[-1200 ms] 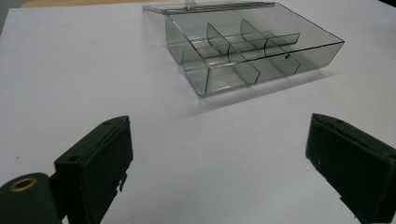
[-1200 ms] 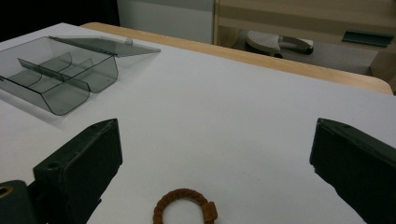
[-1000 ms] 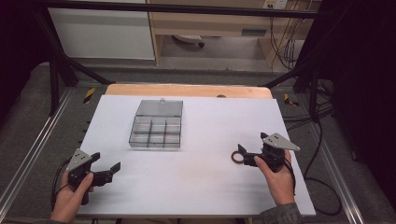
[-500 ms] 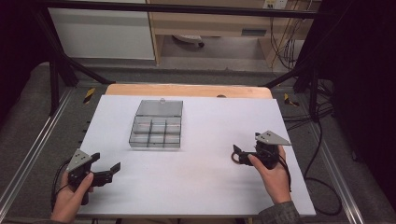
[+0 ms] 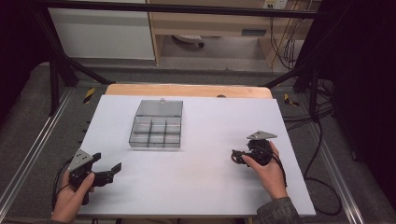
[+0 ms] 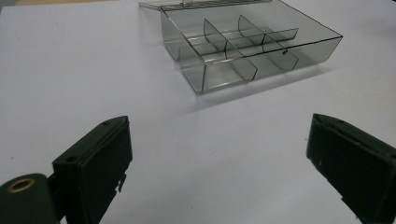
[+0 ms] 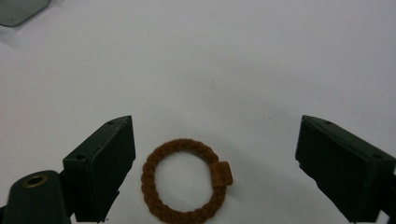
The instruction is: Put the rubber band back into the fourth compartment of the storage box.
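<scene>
My left gripper rests at the near left corner of the white table, jaws spread wide with nothing between them, just bare tabletop under the pads in the left gripper view. It points toward the clear compartment box, which sits left of centre toward the far side, lid open and folded back flat behind it; from the left gripper view the box lies well apart from my jaws, its dividers visible through the smoky plastic walls, the compartments looking bare. Moving right: a stretch of open table, then my right gripper near the right edge, held low over the surface. Its jaws have just been closing a little, yet they stand apart. In the right gripper view a brown braided hair tie lies flat on the table between them, closer to the left-hand pad, touching neither. The band's thicker joint faces the right-hand pad.
</scene>
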The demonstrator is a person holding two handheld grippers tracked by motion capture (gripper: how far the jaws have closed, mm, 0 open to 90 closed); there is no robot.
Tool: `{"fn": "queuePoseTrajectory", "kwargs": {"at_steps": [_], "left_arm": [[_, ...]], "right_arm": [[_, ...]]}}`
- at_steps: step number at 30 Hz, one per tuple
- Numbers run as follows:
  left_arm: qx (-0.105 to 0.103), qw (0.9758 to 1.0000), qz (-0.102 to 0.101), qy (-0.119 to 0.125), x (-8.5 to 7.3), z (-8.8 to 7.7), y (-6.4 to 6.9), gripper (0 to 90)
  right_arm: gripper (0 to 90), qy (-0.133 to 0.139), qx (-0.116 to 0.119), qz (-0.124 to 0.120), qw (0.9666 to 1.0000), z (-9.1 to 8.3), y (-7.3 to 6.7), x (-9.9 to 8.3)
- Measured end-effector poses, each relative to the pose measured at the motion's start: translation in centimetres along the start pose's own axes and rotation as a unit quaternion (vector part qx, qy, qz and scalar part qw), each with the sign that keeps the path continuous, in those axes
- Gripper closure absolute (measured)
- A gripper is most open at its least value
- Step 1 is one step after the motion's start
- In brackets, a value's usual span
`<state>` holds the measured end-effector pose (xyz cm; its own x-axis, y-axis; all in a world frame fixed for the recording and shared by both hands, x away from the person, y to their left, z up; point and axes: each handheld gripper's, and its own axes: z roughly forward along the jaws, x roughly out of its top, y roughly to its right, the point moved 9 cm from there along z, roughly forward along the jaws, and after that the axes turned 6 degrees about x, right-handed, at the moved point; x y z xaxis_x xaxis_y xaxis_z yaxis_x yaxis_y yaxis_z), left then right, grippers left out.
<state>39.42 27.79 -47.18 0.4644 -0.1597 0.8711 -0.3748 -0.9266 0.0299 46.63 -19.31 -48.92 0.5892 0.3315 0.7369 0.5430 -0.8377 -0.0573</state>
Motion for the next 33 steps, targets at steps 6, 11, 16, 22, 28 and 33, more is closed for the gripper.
{"fn": "queuePoseTrajectory", "kwargs": {"at_steps": [6,11,16,22,28,33], "left_arm": [[-0.003,1.0000,0.002,-0.002,0.0,0.1,0.1,6.4],[-0.003,1.0000,0.003,-0.002,0.0,0.1,0.1,6.5],[-0.004,1.0000,0.000,-0.002,0.0,0.1,0.1,6.5],[-0.003,1.0000,-0.001,-0.003,0.0,0.1,0.1,6.6],[-0.002,1.0000,0.000,-0.003,0.0,0.1,0.0,6.6],[0.000,1.0000,-0.005,-0.003,-0.1,0.1,-0.2,6.6]], "right_arm": [[30.3,-0.016,0.000,0.020,0.9997,0.1,1.1,-1.3],[44.0,-0.028,0.008,0.023,0.9993,0.5,1.2,-2.0],[60.4,-0.036,0.013,0.010,0.9992,0.7,0.9,-2.4],[82.3,-0.036,0.019,-0.009,0.9991,0.9,0.4,-2.5],[84.6,-0.010,0.034,-0.007,0.9993,0.3,0.2,-1.9],[84.7,0.042,0.050,0.004,0.9979,-0.7,-0.4,-0.6]]}}
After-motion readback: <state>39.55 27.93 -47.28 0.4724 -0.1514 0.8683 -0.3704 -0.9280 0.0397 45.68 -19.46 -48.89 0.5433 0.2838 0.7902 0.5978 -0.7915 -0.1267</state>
